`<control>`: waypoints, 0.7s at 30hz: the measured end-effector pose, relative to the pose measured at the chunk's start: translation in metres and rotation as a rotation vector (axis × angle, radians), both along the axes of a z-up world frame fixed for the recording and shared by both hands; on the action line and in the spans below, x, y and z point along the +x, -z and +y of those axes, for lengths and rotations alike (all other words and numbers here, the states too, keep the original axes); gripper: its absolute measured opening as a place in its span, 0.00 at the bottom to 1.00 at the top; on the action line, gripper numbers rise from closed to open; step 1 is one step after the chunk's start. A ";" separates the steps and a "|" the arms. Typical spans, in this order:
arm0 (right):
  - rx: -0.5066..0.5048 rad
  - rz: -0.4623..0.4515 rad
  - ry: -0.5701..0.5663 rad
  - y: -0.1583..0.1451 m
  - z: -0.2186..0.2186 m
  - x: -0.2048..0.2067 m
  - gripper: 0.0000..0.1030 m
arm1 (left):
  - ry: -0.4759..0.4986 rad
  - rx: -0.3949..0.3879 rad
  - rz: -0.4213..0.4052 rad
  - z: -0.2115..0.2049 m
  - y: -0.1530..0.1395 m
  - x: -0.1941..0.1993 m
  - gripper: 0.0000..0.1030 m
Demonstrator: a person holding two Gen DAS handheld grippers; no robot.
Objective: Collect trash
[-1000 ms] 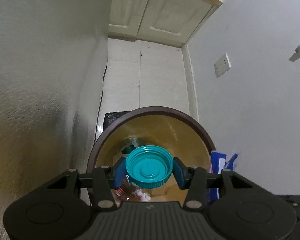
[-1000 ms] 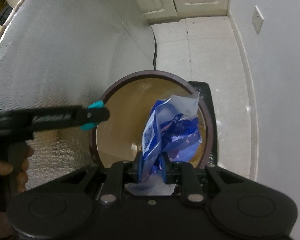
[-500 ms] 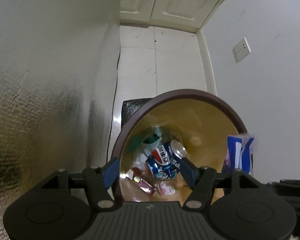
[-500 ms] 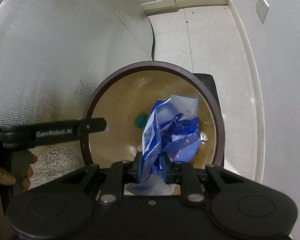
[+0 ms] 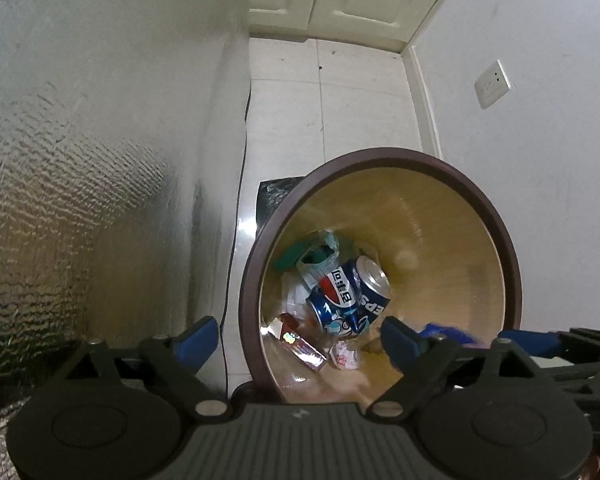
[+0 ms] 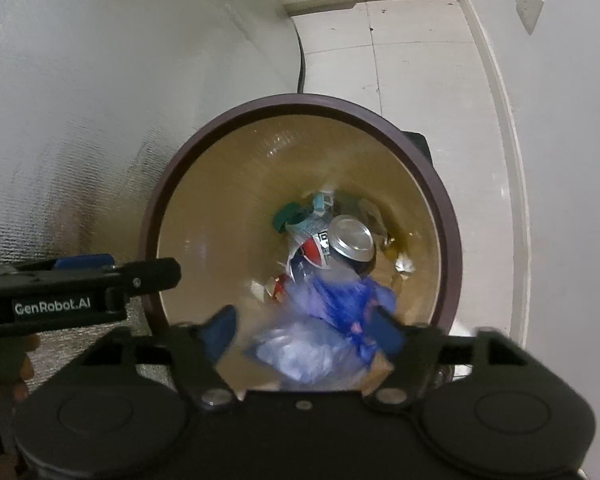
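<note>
The trash lay in a round bin [image 5: 380,160] with a dark brown rim and a tan inside, standing on the tiled floor [image 5: 340,112] between a silvery textured panel [image 5: 80,200] and a white wall [image 5: 540,160]. One blue soda can [image 5: 350,298] lay on its side near the middle of the heap, with one teal cap [image 5: 290,258] just beyond it and a few small wrappers [image 5: 304,350] in front.

The left tongs [image 5: 298,338] were spread wide and held nothing; one blue pad hung outside the rim, the other over the bin's mouth. Only the right wrist view showed the crumpled blue and clear plastic bag [image 6: 320,332], blurred, between the pads of the right tongs [image 6: 306,330]. Those tongs were spread wide as well, and neither pad appeared to press the bag, which was over the bin's opening above the can [image 6: 340,244].

The right wrist view also showed the left tongs [image 6: 100,280] from the side, at the bin's rim [image 6: 300,102], and part of the hand [image 6: 16,372] holding them. One wall socket [image 5: 492,84] appeared in each view.
</note>
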State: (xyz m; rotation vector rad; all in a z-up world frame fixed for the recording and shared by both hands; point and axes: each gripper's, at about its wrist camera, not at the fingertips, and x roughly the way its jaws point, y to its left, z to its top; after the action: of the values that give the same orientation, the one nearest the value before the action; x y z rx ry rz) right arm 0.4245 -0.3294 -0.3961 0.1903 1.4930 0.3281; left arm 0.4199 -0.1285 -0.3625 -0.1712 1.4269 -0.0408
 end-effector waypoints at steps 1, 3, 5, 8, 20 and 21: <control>0.010 -0.010 0.004 -0.001 -0.002 -0.001 0.83 | -0.004 0.000 0.000 0.000 0.000 0.000 0.91; 0.015 -0.027 0.007 -0.005 -0.002 -0.005 0.92 | -0.008 0.000 0.000 0.001 -0.001 -0.001 0.94; 0.017 -0.036 0.015 -0.007 -0.005 -0.009 0.95 | -0.014 -0.002 -0.002 0.001 -0.003 -0.002 0.98; 0.023 -0.050 0.027 -0.012 -0.008 -0.010 0.97 | -0.015 -0.005 -0.007 0.001 -0.007 -0.005 1.00; -0.028 -0.138 0.003 -0.056 -0.025 -0.013 1.00 | -0.023 0.003 -0.047 0.003 -0.046 -0.014 1.00; -0.029 -0.145 0.009 -0.062 -0.027 -0.013 1.00 | -0.025 0.001 -0.053 0.003 -0.050 -0.014 1.00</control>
State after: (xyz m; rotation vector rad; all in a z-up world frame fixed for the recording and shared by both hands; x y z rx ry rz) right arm 0.4114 -0.3568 -0.3336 0.1471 1.3522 0.3069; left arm 0.4056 -0.1255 -0.3128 -0.1861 1.3713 -0.0242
